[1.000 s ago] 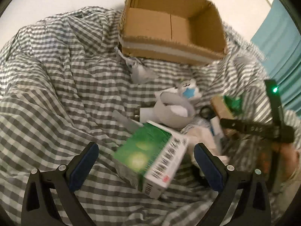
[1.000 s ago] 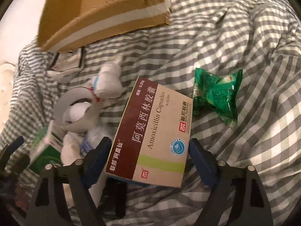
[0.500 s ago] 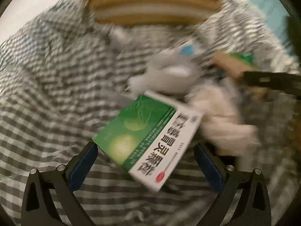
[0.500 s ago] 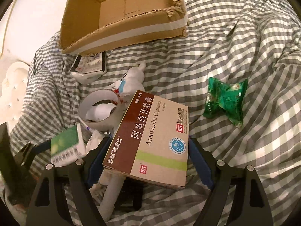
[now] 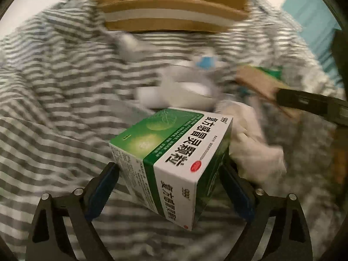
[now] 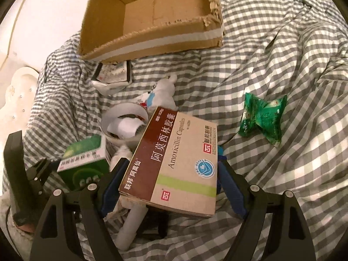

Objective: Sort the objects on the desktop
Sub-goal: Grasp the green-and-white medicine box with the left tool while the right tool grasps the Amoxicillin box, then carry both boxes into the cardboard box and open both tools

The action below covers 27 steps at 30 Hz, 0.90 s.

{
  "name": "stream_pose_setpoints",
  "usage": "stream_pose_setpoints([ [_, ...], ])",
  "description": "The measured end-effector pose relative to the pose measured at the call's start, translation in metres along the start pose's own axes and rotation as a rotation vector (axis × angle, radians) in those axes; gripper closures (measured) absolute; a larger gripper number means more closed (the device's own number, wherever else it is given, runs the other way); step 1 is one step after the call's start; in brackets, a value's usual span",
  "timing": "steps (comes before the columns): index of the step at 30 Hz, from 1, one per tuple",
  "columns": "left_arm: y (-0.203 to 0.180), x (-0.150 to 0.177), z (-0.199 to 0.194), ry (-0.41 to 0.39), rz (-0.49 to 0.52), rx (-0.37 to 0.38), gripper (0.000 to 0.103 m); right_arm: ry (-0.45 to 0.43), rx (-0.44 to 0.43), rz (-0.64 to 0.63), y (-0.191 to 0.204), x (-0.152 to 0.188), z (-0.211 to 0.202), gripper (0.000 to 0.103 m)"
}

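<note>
Both medicine cartons are now off the checked bedspread (image 6: 271, 50): the left gripper (image 5: 169, 187), clamped on the green box (image 5: 174, 152), has lifted and turned it face-up since a second ago, while the right gripper (image 6: 171, 180) keeps its pads closed on the amoxicillin box (image 6: 180, 158). Ahead of both stands the empty cardboard box (image 6: 152, 17), their likely destination; a tape roll (image 6: 121, 126), a soft toy (image 6: 163, 91) and a green sachet (image 6: 263, 117) remain short of it, unsorted.

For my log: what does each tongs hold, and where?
Left tongs: green medicine box, by its sides. Right tongs: Amoxicillin box, by its long edges.
</note>
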<state>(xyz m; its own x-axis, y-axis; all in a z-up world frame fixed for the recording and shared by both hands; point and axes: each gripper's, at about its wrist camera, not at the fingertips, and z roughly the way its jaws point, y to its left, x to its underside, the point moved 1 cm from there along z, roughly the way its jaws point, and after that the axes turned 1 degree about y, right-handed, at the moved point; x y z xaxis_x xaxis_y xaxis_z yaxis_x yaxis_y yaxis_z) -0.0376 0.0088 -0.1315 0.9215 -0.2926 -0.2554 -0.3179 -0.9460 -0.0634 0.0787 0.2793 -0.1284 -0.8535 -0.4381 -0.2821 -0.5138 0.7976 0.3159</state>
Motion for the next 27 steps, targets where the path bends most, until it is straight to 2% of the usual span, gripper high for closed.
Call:
stream_pose_setpoints([
  [1, -0.002, 0.001, -0.003, -0.005, 0.020, 0.017, 0.008, -0.010, 0.008, 0.017, 0.000, 0.000, -0.002, 0.022],
  [3, -0.005, -0.002, -0.004, -0.023, 0.051, 0.000, 0.007, -0.020, 0.009, 0.024, -0.001, 0.000, -0.004, 0.022],
  [6, 0.012, -0.009, 0.015, 0.011, -0.039, -0.003, 0.002, -0.025, 0.011, 0.051, -0.001, -0.001, -0.003, 0.021],
  [9, 0.031, -0.010, 0.027, 0.054, -0.165, 0.070, 0.000, -0.017, 0.014, 0.041, 0.001, -0.001, -0.001, 0.021],
  [13, 0.022, -0.006, 0.019, 0.038, -0.124, 0.078, 0.003, -0.020, 0.022, 0.036, 0.007, -0.001, 0.000, 0.022],
  [16, 0.013, -0.005, 0.006, -0.010, -0.091, 0.049, 0.007, -0.033, 0.019, 0.036, 0.008, -0.001, -0.003, 0.022],
  [21, 0.015, -0.015, -0.022, -0.109, -0.107, 0.115, 0.012, -0.057, 0.012, 0.059, 0.006, -0.001, -0.012, 0.022],
  [27, 0.016, -0.017, -0.031, -0.135, -0.113, 0.136, 0.016, -0.088, 0.011, 0.070, 0.010, -0.002, -0.021, 0.023],
])
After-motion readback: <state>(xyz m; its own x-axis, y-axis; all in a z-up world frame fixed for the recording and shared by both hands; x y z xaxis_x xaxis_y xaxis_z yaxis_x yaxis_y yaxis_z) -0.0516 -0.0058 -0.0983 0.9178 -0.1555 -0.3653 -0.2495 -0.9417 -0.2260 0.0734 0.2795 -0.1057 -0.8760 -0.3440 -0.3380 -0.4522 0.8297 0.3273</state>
